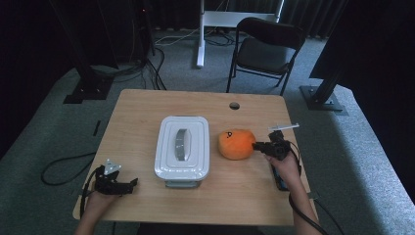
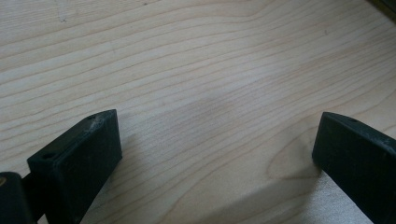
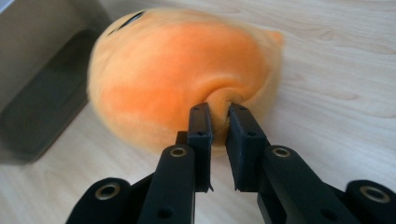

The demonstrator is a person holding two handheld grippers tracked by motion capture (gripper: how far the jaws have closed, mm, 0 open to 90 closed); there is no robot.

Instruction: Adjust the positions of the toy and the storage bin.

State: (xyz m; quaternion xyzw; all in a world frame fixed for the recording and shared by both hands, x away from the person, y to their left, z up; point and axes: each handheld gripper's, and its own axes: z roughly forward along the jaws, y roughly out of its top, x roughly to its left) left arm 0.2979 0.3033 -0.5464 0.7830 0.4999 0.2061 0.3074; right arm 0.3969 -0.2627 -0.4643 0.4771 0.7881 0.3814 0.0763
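Note:
An orange plush toy (image 1: 236, 144) lies on the wooden table (image 1: 147, 110), just right of a white lidded box (image 1: 182, 146). My right gripper (image 1: 255, 145) is shut on a pinch of the plush's fabric at its right side; in the right gripper view the two jaws squeeze a fold of the orange plush (image 3: 182, 79) at the right gripper's (image 3: 219, 112) tips. My left gripper (image 1: 133, 182) rests near the table's front left corner, open. In the left gripper view the left gripper (image 2: 217, 140) has its jaws wide apart over bare wood.
The white box has a grey handle (image 1: 181, 143) on its lid. A small clear item (image 1: 284, 127) lies behind my right hand. A cable hole (image 1: 234, 105) sits near the table's far edge. A black chair (image 1: 266, 46) stands beyond the table.

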